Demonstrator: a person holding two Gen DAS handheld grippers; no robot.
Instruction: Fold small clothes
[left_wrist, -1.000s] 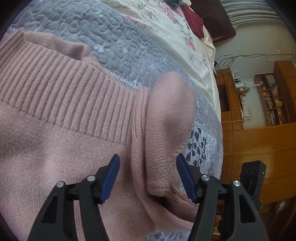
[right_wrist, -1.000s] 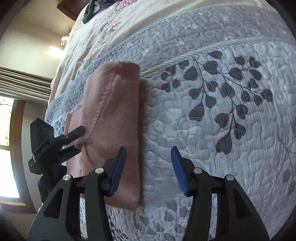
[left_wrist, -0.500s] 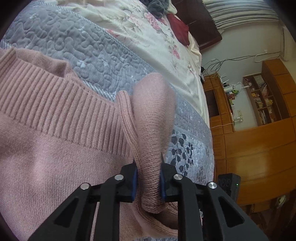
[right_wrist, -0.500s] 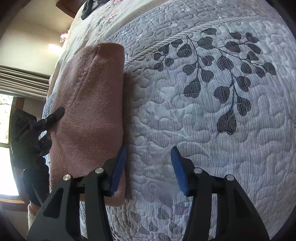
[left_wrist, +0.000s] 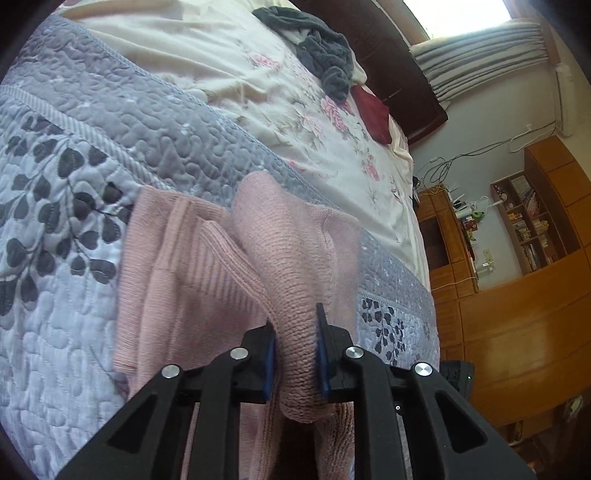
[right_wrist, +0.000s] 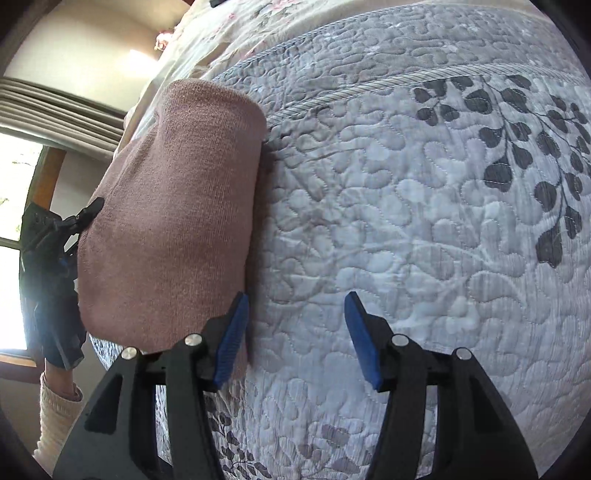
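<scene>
While the left gripper (left_wrist: 295, 354) is pinching a thick fold of the pink knit sweater (left_wrist: 207, 280) between its blue pads (left_wrist: 269, 363), the bunched fabric is rising in a soft rounded hump above the jaws and spilling below them. The sweater is lying on the quilted grey bedspread (left_wrist: 66, 258), a padded cover stitched in pebble-like loops and printed with dark leaf sprigs; a ribbed band is running diagonally across the garment just left of the held fold, and finer stockinette knit is covering the rest. Beyond the bedspread's corded border, a cream floral sheet (left_wrist: 236, 85) is stretching toward a crumpled dark grey garment (left_wrist: 321, 59) and a flat maroon cloth (left_wrist: 371, 112) near the dark wooden headboard. Glossy wooden cabinets (left_wrist: 517, 314) are standing at the right. In the right wrist view, the right gripper (right_wrist: 295, 336) is hovering with its jaws spread wide and holding nothing, its left pad (right_wrist: 231, 339) sitting just beside the sweater's (right_wrist: 173, 221) smooth folded edge, which is forming a rounded slab on the bedspread (right_wrist: 424, 221). The left gripper's (right_wrist: 88, 210) black fingers are showing at the sweater's far side, with a cream knit sleeve (right_wrist: 55, 417) below.
</scene>
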